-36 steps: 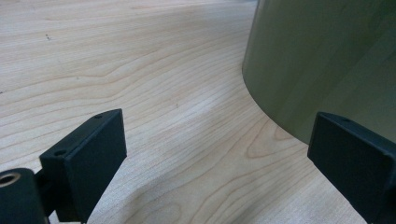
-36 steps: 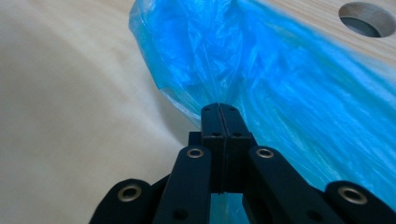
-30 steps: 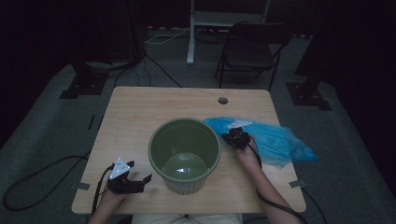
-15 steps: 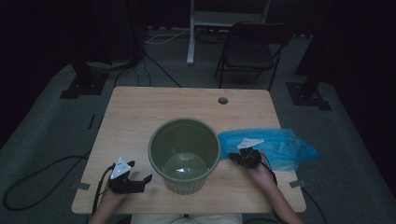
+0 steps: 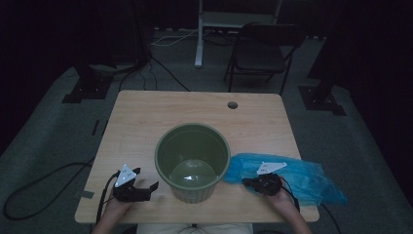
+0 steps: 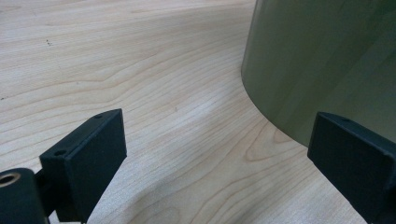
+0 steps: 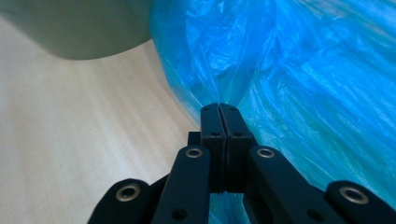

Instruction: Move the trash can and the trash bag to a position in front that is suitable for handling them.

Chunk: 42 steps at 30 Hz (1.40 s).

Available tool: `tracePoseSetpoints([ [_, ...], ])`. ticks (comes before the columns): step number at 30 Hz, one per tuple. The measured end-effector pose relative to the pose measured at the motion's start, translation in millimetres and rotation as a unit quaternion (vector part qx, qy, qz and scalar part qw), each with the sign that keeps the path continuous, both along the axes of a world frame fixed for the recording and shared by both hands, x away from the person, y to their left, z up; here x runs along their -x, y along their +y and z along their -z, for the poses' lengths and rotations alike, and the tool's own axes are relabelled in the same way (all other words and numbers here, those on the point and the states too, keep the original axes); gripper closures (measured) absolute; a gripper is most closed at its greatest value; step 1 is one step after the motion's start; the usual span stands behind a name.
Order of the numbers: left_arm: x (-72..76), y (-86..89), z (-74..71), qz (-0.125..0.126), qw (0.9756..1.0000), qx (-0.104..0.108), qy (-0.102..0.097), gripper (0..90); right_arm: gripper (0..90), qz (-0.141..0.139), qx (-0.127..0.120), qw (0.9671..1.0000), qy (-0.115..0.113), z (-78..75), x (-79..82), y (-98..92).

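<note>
High view first: I have a gripper in each hand at the near edge of the wooden table [image 5: 146, 117]. The green bin [image 5: 192, 161] stands upright in the middle of the near half. The blue plastic bag [image 5: 297, 175] lies crumpled on the table at about three o'clock from the bin, its near-left edge just beside the bin's wall and its far end hanging past the table's right edge.

My right gripper [image 5: 251, 183] sits at about four o'clock from the bin, on the bag's left edge. In the right gripper view my jaws are pressed fully together and a gathered fold of the bag [image 7: 299, 70] runs straight into their tips, so I judge I have a pinch of the film. The bin's wall [image 7: 79, 28] shows at ten o'clock in that view, close by.

My left gripper [image 5: 146, 183] rests at about eight o'clock from the bin. In the left gripper view its jaws stand wide apart with bare table [image 6: 140, 70] between them and nothing held; the bin's side [image 6: 327, 60] is near the right jaw, though I cannot tell whether they touch.

As I read it, the job is lining the bin with the bag. So far only the grip on the bag is done. The bag is unopened and wholly outside the bin, whose inside is bare. Opening the mouth, lowering it in and folding it over the rim all remain.
</note>
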State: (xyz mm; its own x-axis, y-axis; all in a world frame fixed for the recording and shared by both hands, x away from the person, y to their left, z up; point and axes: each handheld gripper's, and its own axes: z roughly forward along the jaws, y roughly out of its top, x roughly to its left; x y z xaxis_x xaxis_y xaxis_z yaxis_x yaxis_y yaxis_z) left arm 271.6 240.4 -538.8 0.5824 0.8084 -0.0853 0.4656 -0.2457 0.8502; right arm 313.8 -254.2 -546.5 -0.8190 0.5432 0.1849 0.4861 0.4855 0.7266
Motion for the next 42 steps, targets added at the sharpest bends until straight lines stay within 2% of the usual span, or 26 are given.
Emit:
tracePoseSetpoints([
  [4,0.0,0.6,0.0,-0.002,1.0000,-0.001,0.000,5.1,89.5,-0.012,-0.006,0.9999,0.009,0.5,-0.5,-5.0],
  [6,-0.4,1.0,0.3,-0.004,1.0000,0.000,0.000,5.1,88.9,-0.005,-0.002,1.0000,0.006,-0.1,1.2,-4.8],
  [8,-0.7,0.5,0.5,-0.002,1.0000,-0.001,0.001,5.1,79.5,0.002,0.000,1.0000,0.002,-1.2,2.8,-2.2],
  [9,-0.5,0.1,0.4,-0.002,1.0000,-0.002,0.001,5.1,71.1,0.002,0.005,1.0000,0.007,-2.9,3.9,1.3],
  [10,-0.3,-0.5,0.3,-0.001,1.0000,-0.002,0.001,5.1,71.1,0.002,0.005,1.0000,0.007,-2.9,3.9,1.3],
  [12,0.3,-0.8,-0.2,0.001,1.0000,-0.003,-0.001,5.1,58.1,0.006,0.012,0.9999,0.008,-9.9,6.4,5.3],
  [14,0.1,-0.2,-0.2,0.000,1.0000,-0.003,0.000,5.0,53.2,0.004,0.003,0.9999,0.012,-18.3,8.6,5.0],
  [18,-0.1,0.1,-0.1,0.000,1.0000,-0.002,0.000,5.1,43.7,0.020,-0.006,0.9998,-0.005,-38.4,15.7,-1.3],
  [20,0.0,0.2,0.0,0.000,1.0000,-0.003,0.000,5.1,40.8,0.032,-0.011,0.9992,-0.021,-47.6,19.8,-8.4],
  [22,-0.2,0.1,0.1,-0.001,1.0000,-0.001,0.001,5.0,39.5,0.061,-0.007,0.9974,-0.038,-54.3,21.0,-19.6],
  [23,-0.3,0.1,0.1,-0.001,1.0000,-0.002,0.000,5.1,39.5,0.079,-0.004,0.9959,-0.044,-56.3,20.0,-27.4],
  [25,-0.4,-0.2,0.0,-0.001,1.0000,-0.002,0.000,5.1,38.3,0.128,-0.001,0.9906,-0.049,-57.7,15.8,-46.5],
  [27,-0.5,-0.5,0.2,-0.001,1.0000,-0.002,0.001,5.0,37.9,0.179,0.008,0.9825,-0.052,-57.9,11.0,-66.4],
  [28,-0.5,-0.5,0.2,-0.001,1.0000,-0.002,0.001,5.0,37.9,0.179,0.008,0.9825,-0.052,-57.9,11.0,-66.4],
  [29,-0.5,-0.5,0.2,-0.001,1.0000,-0.002,0.001,5.0,37.9,0.200,0.017,0.9780,-0.054,-57.3,8.5,-74.8],
  [30,-1.2,-0.7,0.7,0.000,1.0000,-0.002,0.002,5.0,37.0,0.200,0.017,0.9780,-0.054,-57.3,8.5,-74.8],
  [31,-1.3,-0.9,0.9,0.000,1.0000,-0.003,0.002,5.0,35.1,0.261,0.044,0.9630,-0.051,-52.2,-1.7,-95.9],
  [33,-1.4,-1.2,1.1,0.000,1.0000,0.000,0.003,5.0,34.5,0.292,0.050,0.9544,-0.039,-46.0,-10.7,-109.7],
  [36,-1.6,-1.4,1.5,0.000,1.0000,0.000,0.004,5.1,35.7,0.311,0.051,0.9486,-0.028,-36.8,-22.8,-122.2],
  [38,-1.8,-1.3,1.6,0.000,1.0000,0.000,0.004,5.0,35.5,0.318,0.061,0.9461,-0.019,-30.2,-30.6,-125.1],
  [42,-1.4,-0.7,1.3,-0.001,1.0000,0.002,0.004,5.1,35.0,0.313,0.087,0.9456,-0.002,-15.2,-39.0,-121.0],
])
